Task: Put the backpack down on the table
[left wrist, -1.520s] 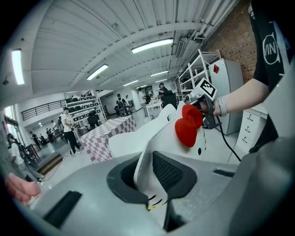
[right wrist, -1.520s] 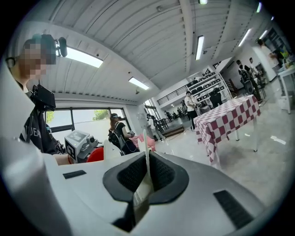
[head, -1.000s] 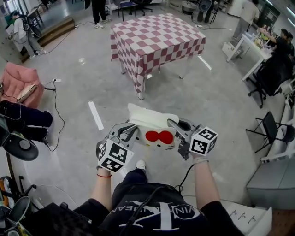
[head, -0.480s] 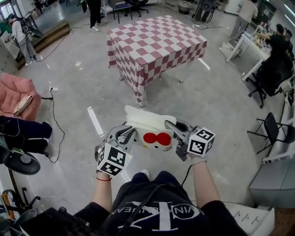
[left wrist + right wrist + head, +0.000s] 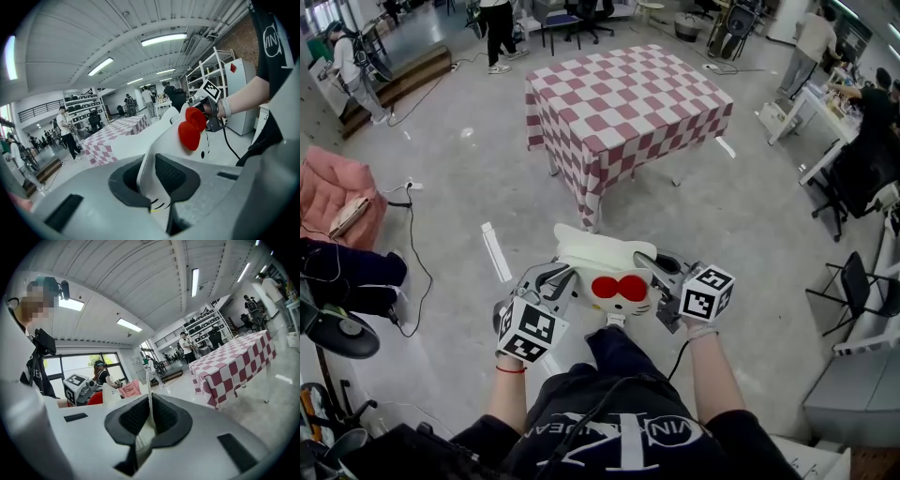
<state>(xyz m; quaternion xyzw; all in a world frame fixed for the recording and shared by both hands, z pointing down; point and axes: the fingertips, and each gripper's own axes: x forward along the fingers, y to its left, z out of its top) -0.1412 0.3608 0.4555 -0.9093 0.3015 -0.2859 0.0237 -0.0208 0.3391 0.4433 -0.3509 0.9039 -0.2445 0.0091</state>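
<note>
1. Hanging above the floor [image 5: 750, 206], the white backpack [image 5: 602, 262] with its red bow [image 5: 620, 287] was well short of the checkered table [image 5: 623, 98].
2. The left gripper [image 5: 555, 277] had its jaws clenched on the backpack's edge.
3. The right gripper [image 5: 649, 264] had its jaws clamped on the opposite edge.

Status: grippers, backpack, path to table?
Left gripper and right gripper both shut on backpack, held in the air. Checkered table ahead, not reached. Nothing visible in the path.

Open lab hall — bare concrete floor [image 5: 750, 216], checkered-cloth table [image 5: 623, 94], shelving racks [image 5: 200, 327], strip ceiling lights [image 5: 164, 40], chairs [image 5: 861, 274]
</note>
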